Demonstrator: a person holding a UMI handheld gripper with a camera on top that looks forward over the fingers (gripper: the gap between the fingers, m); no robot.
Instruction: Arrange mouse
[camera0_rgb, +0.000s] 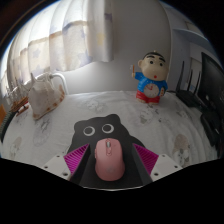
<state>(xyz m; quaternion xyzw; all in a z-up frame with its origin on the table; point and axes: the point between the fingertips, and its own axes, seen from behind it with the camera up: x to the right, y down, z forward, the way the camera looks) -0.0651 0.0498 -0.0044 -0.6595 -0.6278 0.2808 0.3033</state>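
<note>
**Pink mouse held between the fingers over the black mat**

The gripper has its jaws narrowed onto a pink mouse, both magenta pads pressing its sides. Just beyond lies a black mouse mat with cartoon eyes on the patterned table. Far right stands a cartoon boy figurine; far left, a small white bag

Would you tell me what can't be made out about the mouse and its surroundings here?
- Pink mouse, gripper view: near end and underside hidden between the fingers; finger contact unclear.
- Dark mouse pad: lower part covered by mouse and fingers.
- Figurine: details too small.
</note>
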